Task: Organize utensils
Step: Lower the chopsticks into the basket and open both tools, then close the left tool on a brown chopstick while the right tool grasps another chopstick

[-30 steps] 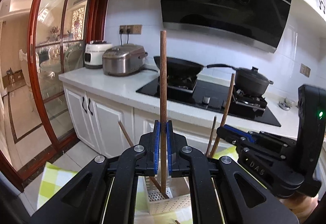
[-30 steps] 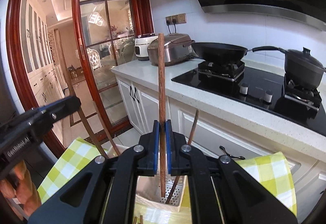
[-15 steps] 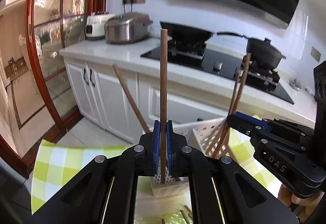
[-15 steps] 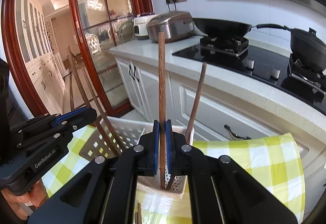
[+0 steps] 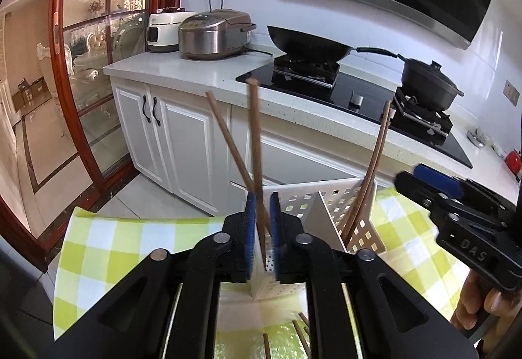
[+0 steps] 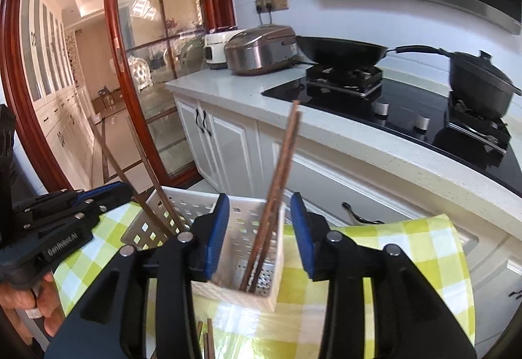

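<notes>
A white perforated utensil holder [image 5: 329, 205] [image 6: 243, 228] with a divider stands on a green checked cloth. My left gripper [image 5: 261, 228] has its jaws slightly apart around a brown chopstick [image 5: 256, 143] that leans loose between them into the holder, beside another chopstick [image 5: 225, 134]. Two chopsticks [image 5: 375, 163] lean in the right compartment. My right gripper [image 6: 259, 228] is open and empty, just above two chopsticks [image 6: 280, 170] standing in the holder's near compartment. Each gripper shows in the other's view, the right one [image 5: 456, 215] and the left one [image 6: 65, 215].
Loose chopsticks [image 5: 298, 337] [image 6: 205, 341] lie on the checked cloth [image 5: 107, 245] [image 6: 391, 245] near me. Behind stand white cabinets [image 5: 182, 137], a counter with two rice cookers [image 5: 215, 33], a stove with a wok [image 5: 310, 46] and a pot [image 5: 427, 85]. A red-framed glass door [image 5: 65, 65] is left.
Both grippers came down to the holder. The right gripper opened and its chopstick now stands in the holder. The left jaws eased apart and its chopstick has slid down and tilted.
</notes>
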